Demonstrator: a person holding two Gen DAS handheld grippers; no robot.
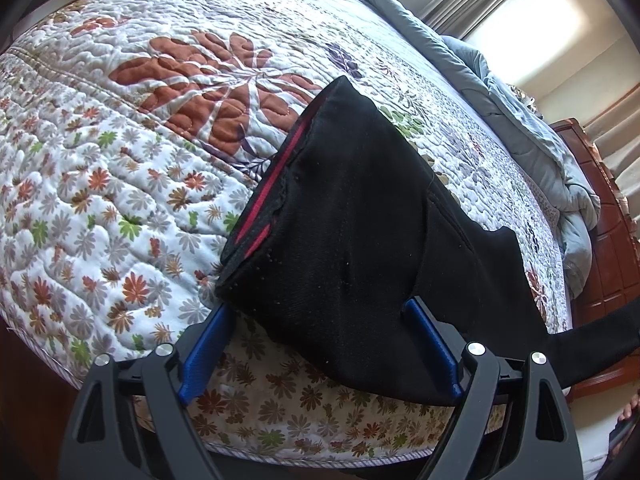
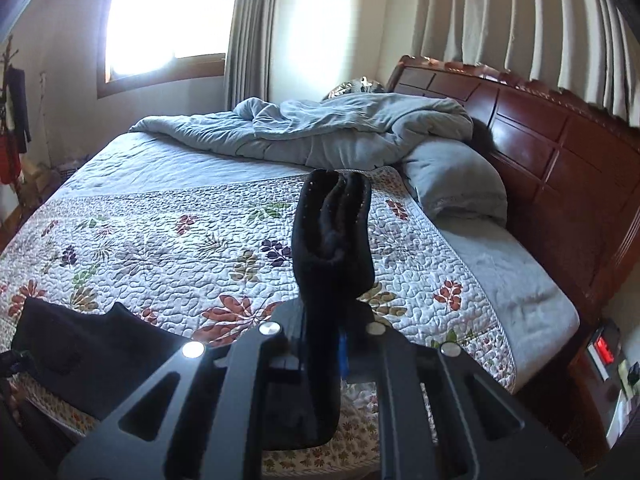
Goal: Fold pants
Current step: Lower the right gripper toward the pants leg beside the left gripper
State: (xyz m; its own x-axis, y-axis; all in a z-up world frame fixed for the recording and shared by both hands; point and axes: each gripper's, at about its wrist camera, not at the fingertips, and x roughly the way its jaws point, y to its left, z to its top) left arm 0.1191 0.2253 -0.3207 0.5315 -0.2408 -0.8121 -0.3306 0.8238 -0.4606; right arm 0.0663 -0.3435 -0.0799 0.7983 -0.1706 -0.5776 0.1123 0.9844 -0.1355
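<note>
My left gripper [image 1: 316, 316] tips down with its blue fingers [image 1: 204, 354] spread wide apart, black pants [image 1: 360, 220] lying between them; my right gripper [image 2: 340, 320] has its jaws squeezed tight on a bunch of the pants, which sticks up past the tips.

Quilt [image 1: 120, 184] left of pants [image 1: 360, 232] bare; duvet [image 2: 320, 128] heaped by headboard [image 2: 560, 152].

Floral quilt [image 2: 168, 240] covers the bed. Grey duvet [image 2: 320, 128] bunched at quilt's far end, w/ grey pillow [image 2: 456, 180] beside it, both against dark wood headboard [image 2: 560, 152]. Curtains [image 2: 520, 12] behind headboard; bright window [image 2: 168, 16] beyond quilt's far left corner.
</note>
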